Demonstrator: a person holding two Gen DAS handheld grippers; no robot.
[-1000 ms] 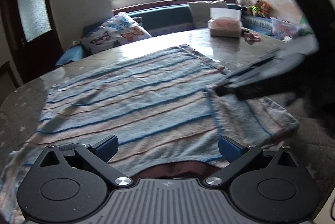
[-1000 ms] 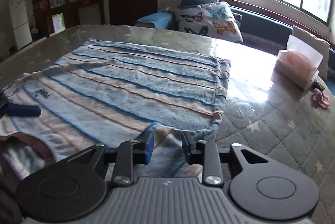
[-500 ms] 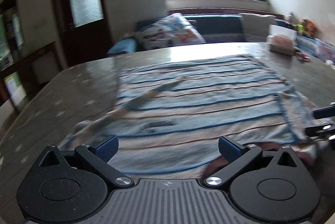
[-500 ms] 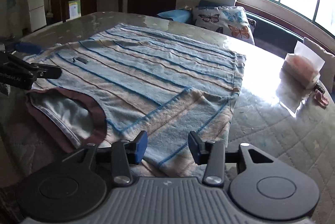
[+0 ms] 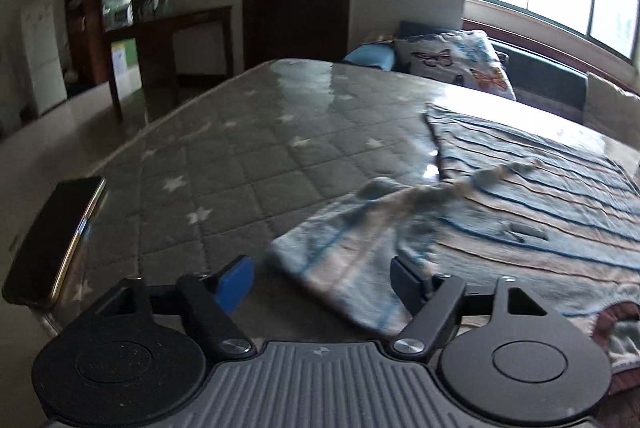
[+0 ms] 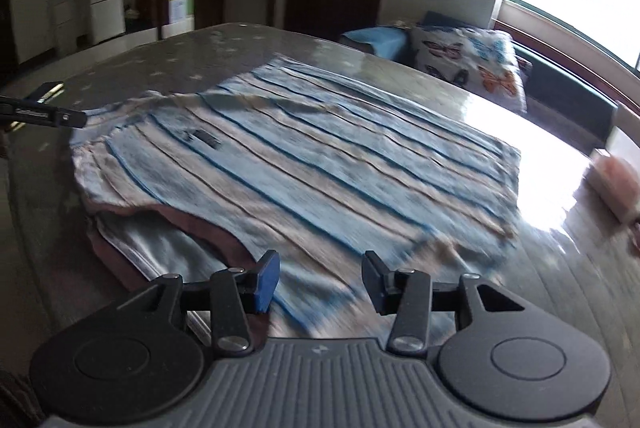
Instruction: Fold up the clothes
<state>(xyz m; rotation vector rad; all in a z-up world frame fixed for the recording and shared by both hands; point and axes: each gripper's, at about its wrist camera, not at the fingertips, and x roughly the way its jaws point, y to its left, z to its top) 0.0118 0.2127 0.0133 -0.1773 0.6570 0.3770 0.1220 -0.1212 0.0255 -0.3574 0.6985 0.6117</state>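
A blue and beige striped shirt [image 5: 520, 220] lies spread flat on the table, its maroon collar [image 6: 200, 228] towards me. In the left wrist view my left gripper [image 5: 322, 282] is open, low over the table, with the shirt's left sleeve [image 5: 344, 252] lying between and just beyond its fingers. In the right wrist view the shirt [image 6: 320, 164] fills the middle. My right gripper [image 6: 320, 282] is open above the near right part of the shirt, beside the collar. The left gripper [image 6: 60, 116] shows side-on at the far left, by the sleeve.
The table [image 5: 224, 164] has a grey quilted cover with white stars. A dark phone [image 5: 52, 240] lies at its left edge. A tissue box [image 6: 616, 180] stands at the right. Behind the table is a bench with a butterfly pillow [image 6: 468, 64].
My left gripper has swung left from the shirt's middle to its left sleeve. The right gripper's jaws have widened and it has drawn back from the right sleeve, which now lies folded inwards.
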